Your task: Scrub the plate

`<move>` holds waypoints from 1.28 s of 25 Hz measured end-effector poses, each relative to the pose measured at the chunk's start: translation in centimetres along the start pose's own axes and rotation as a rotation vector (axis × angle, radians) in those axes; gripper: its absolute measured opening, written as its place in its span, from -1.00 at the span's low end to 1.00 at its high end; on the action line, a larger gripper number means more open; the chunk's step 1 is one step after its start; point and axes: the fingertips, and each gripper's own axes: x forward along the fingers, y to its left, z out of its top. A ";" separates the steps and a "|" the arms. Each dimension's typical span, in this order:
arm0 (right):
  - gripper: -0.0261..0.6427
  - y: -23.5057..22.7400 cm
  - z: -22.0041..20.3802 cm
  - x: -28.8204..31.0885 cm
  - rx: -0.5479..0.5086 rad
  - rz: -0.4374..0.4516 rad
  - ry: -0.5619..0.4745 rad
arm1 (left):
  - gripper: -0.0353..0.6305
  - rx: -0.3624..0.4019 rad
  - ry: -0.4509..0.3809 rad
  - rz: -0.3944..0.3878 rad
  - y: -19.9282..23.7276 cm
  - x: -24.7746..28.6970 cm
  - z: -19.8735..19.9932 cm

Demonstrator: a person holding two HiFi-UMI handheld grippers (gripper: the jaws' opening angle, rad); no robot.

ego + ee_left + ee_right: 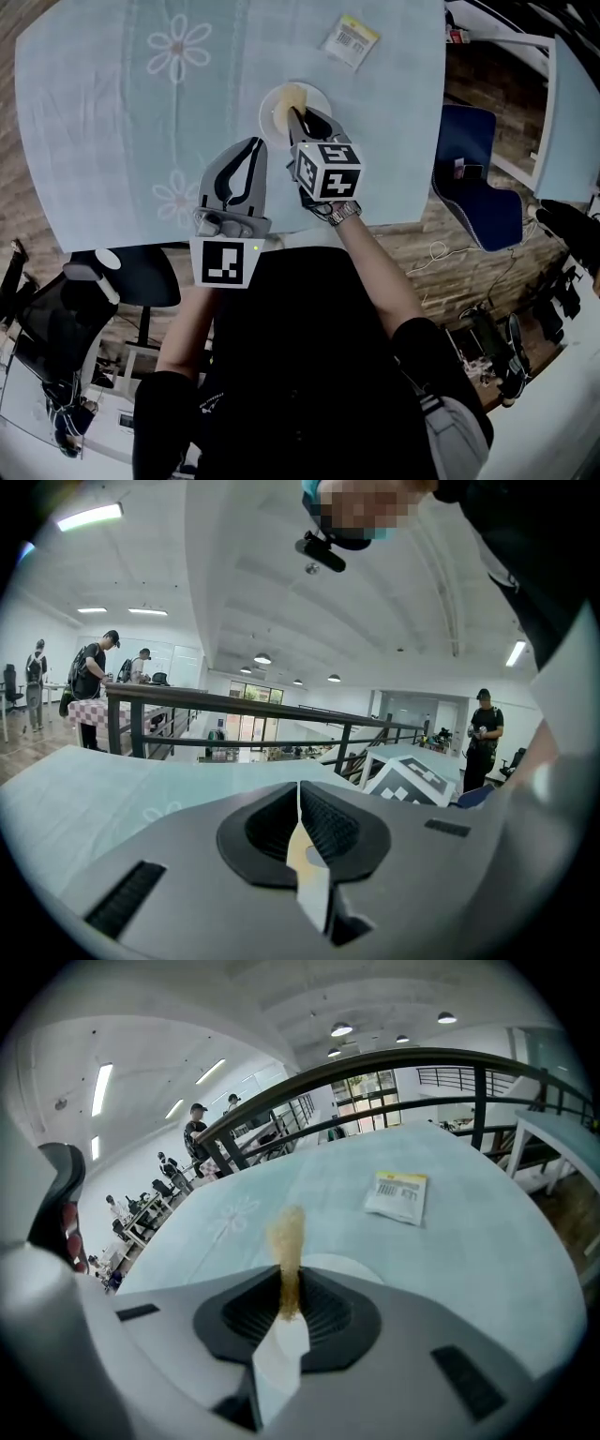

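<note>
A small white plate [272,117] sits on the pale blue tablecloth near the table's front edge. My right gripper [298,114] hangs over the plate, shut on a tan sponge [292,97] that stands on edge between its jaws. In the right gripper view the sponge [286,1241] rises from the shut jaws, with the plate's rim [352,1267] just beyond. My left gripper [247,150] is to the left of the plate, above the table's edge, shut and holding nothing. Its view points up and away from the plate.
A flat yellow and white packet [350,41] lies on the tablecloth [112,122] behind the plate, also in the right gripper view [398,1194]. A blue chair [480,187] stands right of the table. A railing [422,1077] and people are far off.
</note>
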 end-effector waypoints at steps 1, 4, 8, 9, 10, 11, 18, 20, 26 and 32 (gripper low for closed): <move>-0.75 -0.1 0.0 0.3 0.003 0.001 0.005 | -0.83 -0.002 0.000 0.005 0.1 0.0 0.0; -0.75 -0.1 0.0 1.2 0.012 0.022 0.034 | -0.83 -0.006 0.000 0.011 0.2 0.1 0.0; -0.75 0.4 -0.4 2.4 0.008 0.072 0.058 | -0.83 -0.005 0.006 0.010 0.0 0.4 -0.1; -0.75 0.5 -0.4 2.6 0.007 0.077 0.057 | -0.83 -0.003 0.006 0.010 0.0 0.4 -0.1; -0.75 0.5 -0.3 2.8 0.009 0.076 0.053 | -0.83 -0.003 0.005 0.011 0.1 0.4 -0.1; -0.75 0.4 -0.2 2.9 0.015 0.072 0.049 | -0.83 -0.004 0.004 0.012 0.1 0.4 -0.2; -0.75 -0.5 0.4 3.7 0.086 0.074 0.022 | -0.83 -0.012 0.005 0.020 0.0 0.6 -0.4; -0.75 -0.9 0.3 3.8 0.103 0.080 0.026 | -0.83 -0.015 0.005 0.021 -0.2 0.6 -0.5; -0.75 -1.8 0.0 3.9 0.124 0.074 0.034 | -0.83 -0.011 0.017 0.007 -0.6 0.7 -0.9; -0.75 -3.1 -0.4 3.3 0.144 0.057 0.028 | -0.83 0.003 0.022 -0.006 -1.3 0.7 -1.1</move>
